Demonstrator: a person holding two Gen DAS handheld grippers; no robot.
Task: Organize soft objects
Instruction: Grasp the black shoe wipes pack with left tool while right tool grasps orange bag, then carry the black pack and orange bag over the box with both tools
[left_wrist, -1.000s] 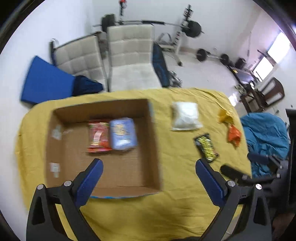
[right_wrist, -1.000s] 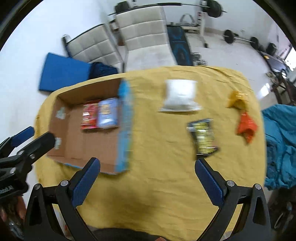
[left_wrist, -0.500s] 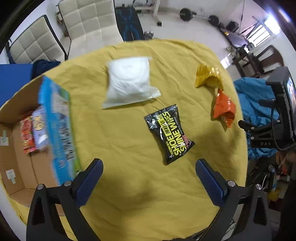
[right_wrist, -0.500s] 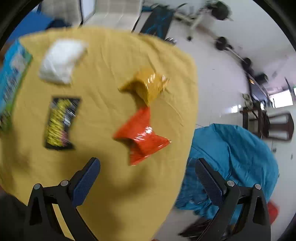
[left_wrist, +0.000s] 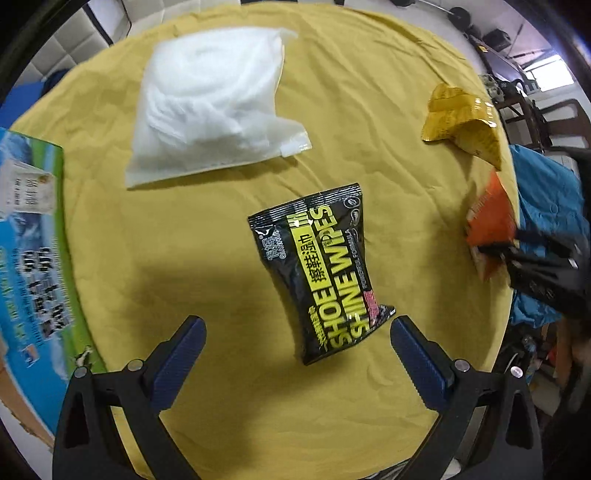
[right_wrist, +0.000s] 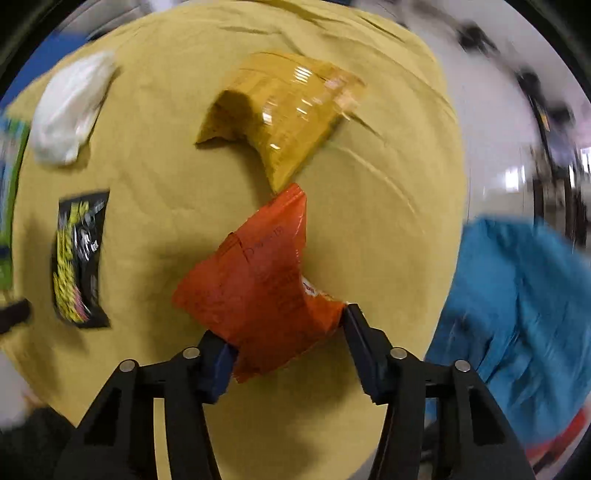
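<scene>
My left gripper (left_wrist: 297, 325) is open and points down just over the lower end of a black shoe-wipes pack (left_wrist: 317, 273) lying flat on the yellow tablecloth (left_wrist: 221, 240). In the right wrist view my right gripper (right_wrist: 286, 339) has its jaws closing, and both pads touch the lower end of a crumpled orange packet (right_wrist: 258, 288). A yellow packet (right_wrist: 288, 110) lies just beyond it, tip to tip. A white soft bag (left_wrist: 210, 107) rests at the far left of the cloth. The orange packet (left_wrist: 489, 221) also shows at the left wrist view's right edge.
A cardboard box with a printed blue and green side (left_wrist: 33, 258) stands at the table's left edge. A blue cloth heap (right_wrist: 517, 314) sits past the right edge. Padded chairs (left_wrist: 107, 22) stand behind the table.
Both grippers swung right, away from the box, and sank toward the table. The left now hangs over the wipes pack. The right jaws went from wide open to closed around the orange packet.
</scene>
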